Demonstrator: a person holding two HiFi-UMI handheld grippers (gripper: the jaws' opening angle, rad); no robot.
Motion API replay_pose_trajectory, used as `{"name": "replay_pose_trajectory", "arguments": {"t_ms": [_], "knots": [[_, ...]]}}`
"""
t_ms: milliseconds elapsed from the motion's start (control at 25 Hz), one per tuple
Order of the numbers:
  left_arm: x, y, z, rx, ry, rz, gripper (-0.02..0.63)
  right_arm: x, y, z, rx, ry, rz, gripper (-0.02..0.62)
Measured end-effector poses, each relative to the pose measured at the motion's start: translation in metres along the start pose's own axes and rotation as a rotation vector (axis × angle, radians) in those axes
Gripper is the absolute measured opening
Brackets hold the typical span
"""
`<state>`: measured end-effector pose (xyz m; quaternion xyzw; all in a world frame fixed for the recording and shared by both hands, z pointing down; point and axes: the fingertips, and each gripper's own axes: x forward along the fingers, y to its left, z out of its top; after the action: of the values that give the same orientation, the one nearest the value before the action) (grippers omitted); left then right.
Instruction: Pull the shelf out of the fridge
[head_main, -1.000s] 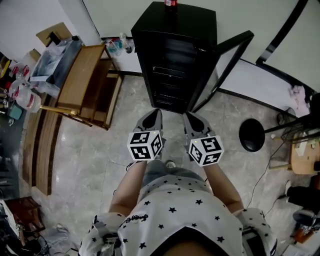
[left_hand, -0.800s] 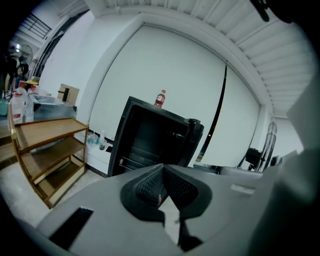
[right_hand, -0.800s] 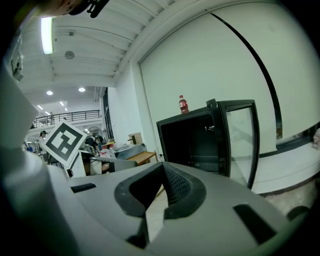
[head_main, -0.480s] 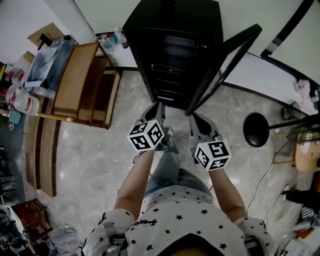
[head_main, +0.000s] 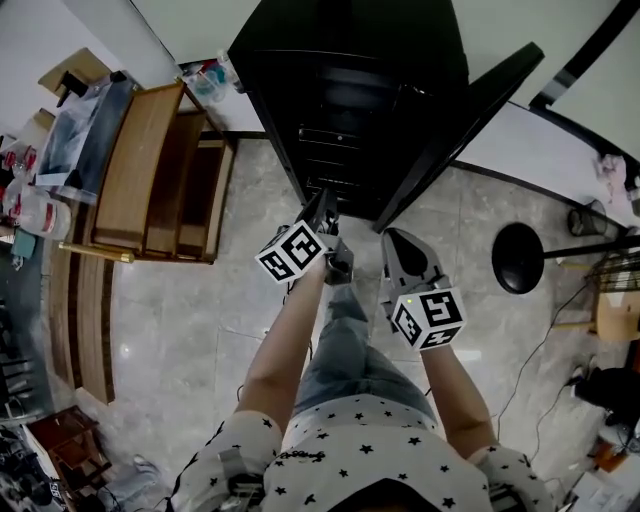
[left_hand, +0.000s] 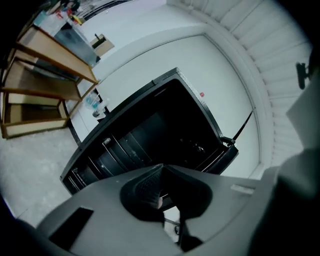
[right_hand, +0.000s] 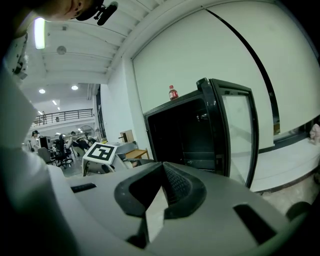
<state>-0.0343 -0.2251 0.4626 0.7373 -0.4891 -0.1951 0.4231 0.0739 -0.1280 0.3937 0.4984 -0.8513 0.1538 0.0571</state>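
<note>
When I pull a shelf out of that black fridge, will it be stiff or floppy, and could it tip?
The shelves look thin, flat and straight-edged, so probably stiff and fairly light. Each spans the fridge from side to side, so one likely slides straight out, and may dip in front once mostly free.

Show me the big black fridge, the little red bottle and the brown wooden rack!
Big black fridge (head_main: 345, 140): head view, on its open front.
Little red bottle (right_hand: 173, 94): right gripper view, on its body.
Brown wooden rack (head_main: 135, 165): head view, on its top board.
</note>
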Motion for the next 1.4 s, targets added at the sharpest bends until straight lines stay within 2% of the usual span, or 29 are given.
{"name": "replay_pose_trajectory", "arguments": {"t_ms": [280, 680, 920, 1040, 1200, 1400], "knots": [[0.049, 0.031, -0.001, -0.18, -0.027, -0.062, 0.012, 0.023, -0.025, -0.013, 0.02, 0.002, -0.042, -0.006], [0.116, 0.064, -0.001, -0.288, -0.032, -0.114, 0.021, 0.052, -0.06, -0.027, 0.049, 0.006, -0.077, -0.006], [0.15, 0.086, -0.007, -0.4, -0.059, -0.163, 0.14, 0.059, -0.079, -0.042, 0.069, 0.013, -0.104, -0.006], [0.165, 0.098, -0.011, -0.425, -0.06, -0.176, 0.183, 0.063, -0.086, -0.052, 0.076, 0.018, -0.111, -0.006], [0.185, 0.107, -0.016, -0.428, -0.046, -0.194, 0.213, 0.07, -0.092, -0.062, 0.084, 0.022, -0.118, -0.006], [0.209, 0.126, -0.016, -0.486, -0.068, -0.19, 0.219, 0.081, -0.099, -0.076, 0.098, 0.031, -0.126, -0.006]]}}
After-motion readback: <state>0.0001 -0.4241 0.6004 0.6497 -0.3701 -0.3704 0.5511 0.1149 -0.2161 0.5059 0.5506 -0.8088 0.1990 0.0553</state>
